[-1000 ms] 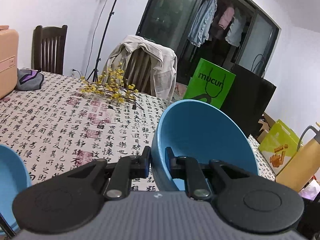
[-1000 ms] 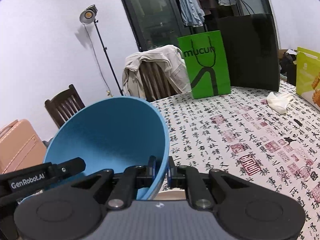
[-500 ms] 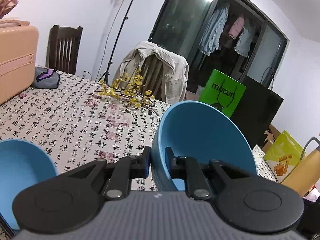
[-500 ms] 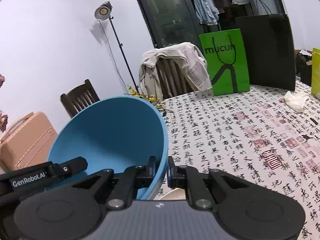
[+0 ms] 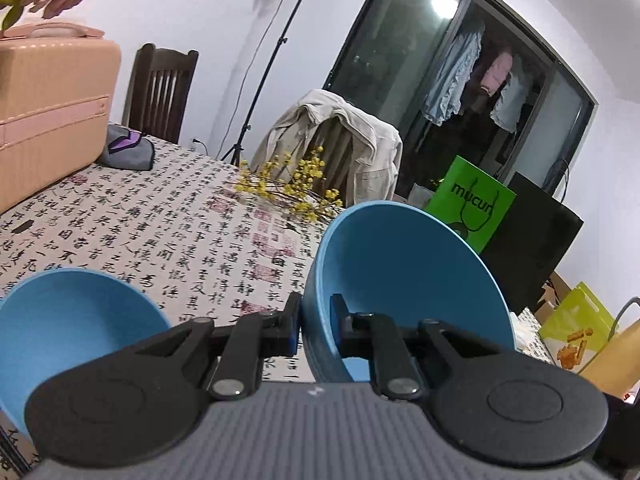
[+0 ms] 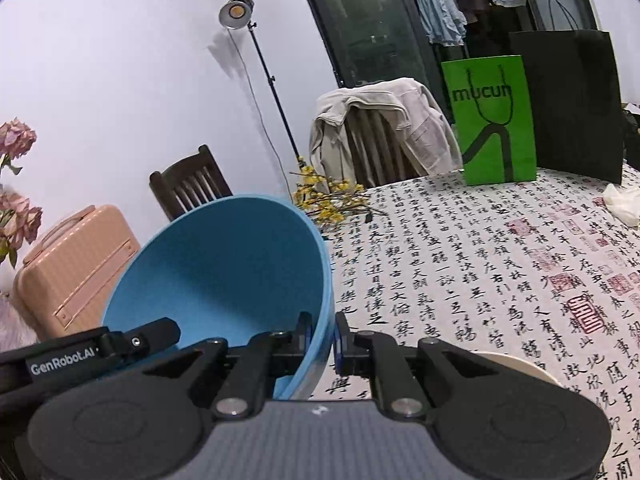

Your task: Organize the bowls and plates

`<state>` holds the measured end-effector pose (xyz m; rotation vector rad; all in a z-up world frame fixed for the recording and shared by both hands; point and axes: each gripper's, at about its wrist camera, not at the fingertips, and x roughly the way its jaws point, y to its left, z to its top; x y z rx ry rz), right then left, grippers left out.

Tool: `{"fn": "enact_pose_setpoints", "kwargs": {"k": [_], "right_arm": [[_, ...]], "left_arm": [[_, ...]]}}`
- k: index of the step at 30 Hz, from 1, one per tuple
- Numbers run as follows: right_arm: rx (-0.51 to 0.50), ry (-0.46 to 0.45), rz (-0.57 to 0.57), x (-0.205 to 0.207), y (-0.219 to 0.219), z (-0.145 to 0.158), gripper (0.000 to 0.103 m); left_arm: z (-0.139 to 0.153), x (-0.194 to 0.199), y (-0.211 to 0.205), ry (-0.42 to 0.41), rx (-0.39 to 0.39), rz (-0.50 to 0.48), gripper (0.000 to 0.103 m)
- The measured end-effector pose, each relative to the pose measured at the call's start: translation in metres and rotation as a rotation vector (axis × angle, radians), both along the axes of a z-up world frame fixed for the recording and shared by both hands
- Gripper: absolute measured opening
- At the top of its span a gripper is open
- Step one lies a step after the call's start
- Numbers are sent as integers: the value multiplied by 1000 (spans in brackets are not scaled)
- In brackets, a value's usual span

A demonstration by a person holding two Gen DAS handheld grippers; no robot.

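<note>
The left gripper (image 5: pixel 316 330) is clamping the near rim of a blue bowl (image 5: pixel 404 276), one finger outside the wall and one inside; the bowl is tilting, its opening facing back toward the camera. To the left of these jaws a second blue bowl (image 5: pixel 72 320) is showing. The right gripper (image 6: pixel 322 338) is gripping the rim of that second bowl (image 6: pixel 224 276) in the same manner, with the left gripper's body (image 6: pixel 88 350) crossing in front at lower left.

Ahead of both jaws the patterned tablecloth (image 5: pixel 168 232) is lying open up to the yellow flower sprigs (image 5: pixel 292 186); the pink suitcase (image 5: pixel 48 108) is bounding the far left and the green bag (image 6: pixel 494 120) and black bag (image 6: pixel 572 104) the far right. Just right of the right jaws, a cream plate's edge (image 6: pixel 516 364) is showing beneath the gripper.

Against one second ago, both clamps are unchanged; the left view is now showing far more of the second bowl, and both views are taking in more of the suitcase side.

Count: two blue bowls, one cream plate, two grippers.
</note>
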<state>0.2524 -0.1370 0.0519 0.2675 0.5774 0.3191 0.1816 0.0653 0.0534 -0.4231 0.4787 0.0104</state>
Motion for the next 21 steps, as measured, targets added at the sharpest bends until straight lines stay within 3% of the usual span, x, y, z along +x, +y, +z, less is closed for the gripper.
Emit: {"fn": "enact_pose_setpoints", "kwargs": {"k": [21], "right_arm": [[8, 3, 88, -10, 53, 2, 11]], "left_arm": [[0, -26, 47, -10, 7, 76, 15]]}}
